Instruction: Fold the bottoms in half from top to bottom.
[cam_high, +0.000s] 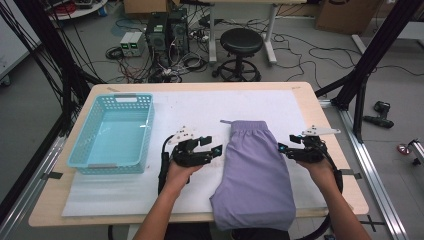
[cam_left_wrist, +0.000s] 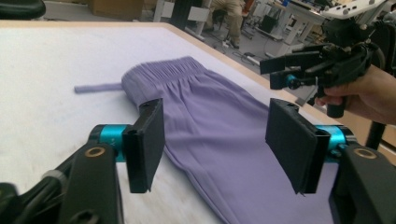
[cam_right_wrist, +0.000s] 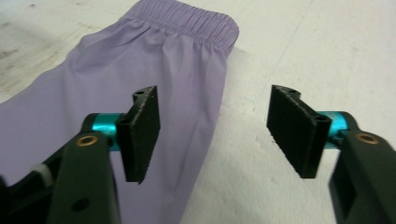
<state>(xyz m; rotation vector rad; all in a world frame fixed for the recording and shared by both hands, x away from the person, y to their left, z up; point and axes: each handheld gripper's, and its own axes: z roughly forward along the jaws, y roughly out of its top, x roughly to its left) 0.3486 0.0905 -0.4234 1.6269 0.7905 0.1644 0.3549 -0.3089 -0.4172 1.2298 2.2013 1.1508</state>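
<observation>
- The left gripper (cam_high: 209, 145) hovers over the white sheet (cam_high: 200, 107), jaws parted with nothing between them, pointing toward the purple shorts (cam_high: 255, 172) just beside it.
- The right gripper (cam_high: 289, 145) sits at the opposite edge of the shorts, jaws also parted and empty, facing the left gripper across the cloth.
- A light blue basket (cam_high: 114, 132) stands on the far side of the left gripper from the shorts.
- Past both grippers, beyond the table (cam_high: 45, 210), a black stool (cam_high: 241, 42) stands among floor cables.
</observation>
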